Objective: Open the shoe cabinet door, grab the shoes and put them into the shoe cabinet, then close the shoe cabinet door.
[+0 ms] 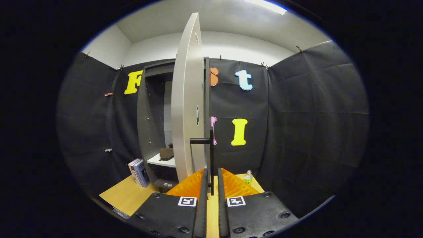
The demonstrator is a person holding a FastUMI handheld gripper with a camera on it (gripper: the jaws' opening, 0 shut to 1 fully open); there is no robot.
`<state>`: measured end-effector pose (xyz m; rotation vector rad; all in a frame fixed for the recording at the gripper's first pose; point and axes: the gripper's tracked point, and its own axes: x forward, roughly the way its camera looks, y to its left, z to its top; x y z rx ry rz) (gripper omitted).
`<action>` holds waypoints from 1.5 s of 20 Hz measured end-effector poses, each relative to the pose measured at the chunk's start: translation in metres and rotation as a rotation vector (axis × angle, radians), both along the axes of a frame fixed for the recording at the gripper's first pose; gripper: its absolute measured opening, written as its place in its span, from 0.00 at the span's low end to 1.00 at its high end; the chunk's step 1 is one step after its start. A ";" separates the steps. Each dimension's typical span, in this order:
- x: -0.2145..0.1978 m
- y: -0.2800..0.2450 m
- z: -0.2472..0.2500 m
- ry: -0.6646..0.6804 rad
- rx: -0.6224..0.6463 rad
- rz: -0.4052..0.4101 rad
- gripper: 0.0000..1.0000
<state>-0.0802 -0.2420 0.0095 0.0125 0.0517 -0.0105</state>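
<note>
While the shoe cabinet door (186,99) stands swung out edge-on toward the camera, the tongs (211,183) sit nearly closed around its dark bar handle (211,158) — the vertical bar runs down into the narrow slot between the two fingers (202,185), though whether both fingers press on it cannot be told. A short horizontal post joins the handle to the door's pale face at about nine o'clock from the bar.

At roughly ten o'clock from the fingers, beyond the door, the shoe cabinet (153,125) shows its open dark interior with rows of small peg holes on the side wall. A brown shoe (166,153) rests on a white shelf (162,162) inside, low in the cabinet.

Just beside the cabinet's foot, further toward nine o'clock, a few books (138,172) stand upright on the wooden counter (127,195). At about two o'clock from the fingertips — just ahead of them — a small bottle (248,177) with a green label stands on the counter against the black cloth wall.
</note>
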 end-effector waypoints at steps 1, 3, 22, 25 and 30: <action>-0.009 -0.001 -0.001 0.004 0.000 -0.031 0.20; -0.023 0.000 -0.004 0.014 0.004 -0.085 0.27; -0.047 0.183 -0.155 0.362 0.013 -0.133 0.91; -0.031 0.204 -0.216 0.473 0.011 -0.110 0.92; -0.012 0.223 -0.323 0.614 0.047 -0.085 0.92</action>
